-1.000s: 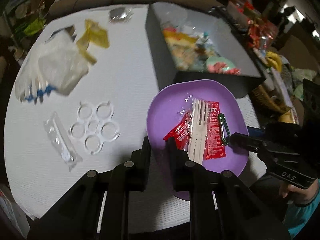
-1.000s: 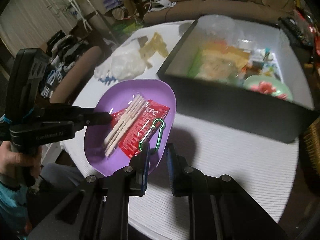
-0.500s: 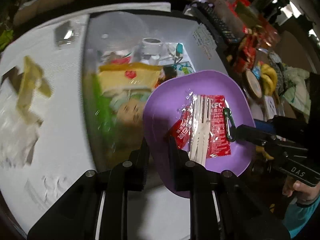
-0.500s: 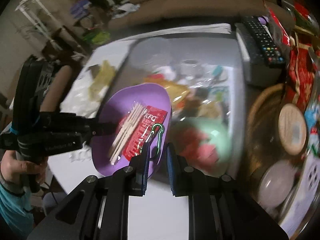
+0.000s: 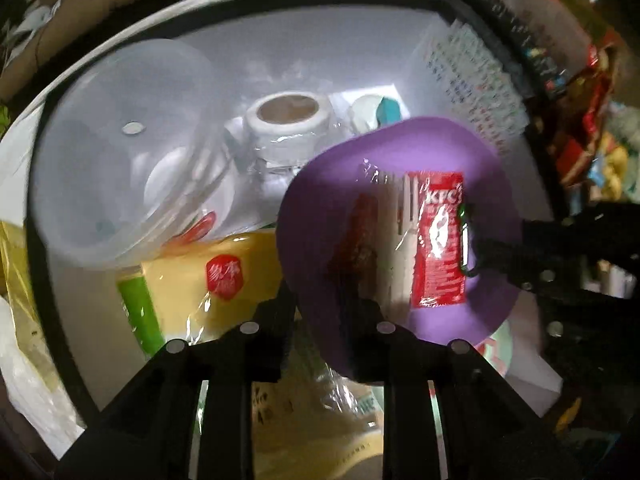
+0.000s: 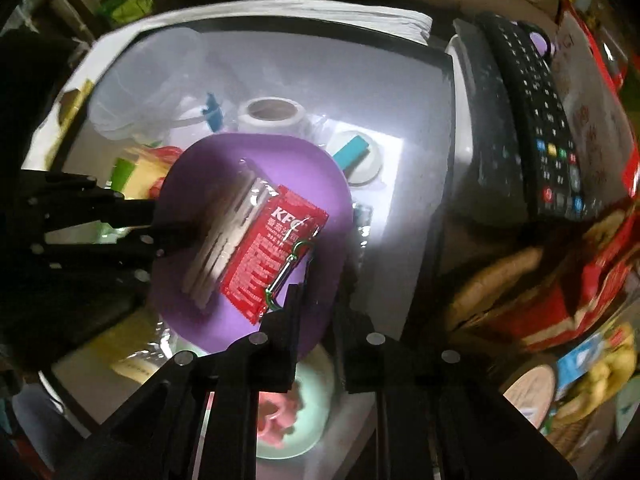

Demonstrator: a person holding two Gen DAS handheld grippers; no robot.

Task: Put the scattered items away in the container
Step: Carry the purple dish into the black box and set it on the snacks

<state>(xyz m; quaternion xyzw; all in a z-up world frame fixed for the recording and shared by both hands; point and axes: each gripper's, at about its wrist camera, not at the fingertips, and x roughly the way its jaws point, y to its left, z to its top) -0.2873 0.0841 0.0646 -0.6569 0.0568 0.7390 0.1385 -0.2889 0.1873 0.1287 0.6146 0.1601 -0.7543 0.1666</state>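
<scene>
A purple plate [image 5: 328,208] hangs over the open black-rimmed container [image 6: 280,21]. On the plate lie a red KFC sauce packet [image 5: 438,240], wrapped pale forks [image 5: 400,240] and a green carabiner [image 6: 286,276]. My left gripper [image 5: 320,312] pinches the plate's near rim between its fingers, and its jaws are opening slightly. The right gripper [image 6: 320,312] is shut on the opposite rim beside the carabiner. Each gripper shows in the other's view, the right gripper [image 5: 492,256] and the left gripper [image 6: 172,228]. Both point down.
Inside the container are a clear plastic tub [image 5: 120,160], a white tape roll [image 5: 288,116], a yellow packet [image 5: 216,276] and a mint bowl [image 6: 292,400]. Black remote controls [image 6: 532,120] and snack packs crowd the container's right side.
Both grippers carried the purple plate from above the white tablecloth to above the container and lower into it. The items on the plate kept their places.
</scene>
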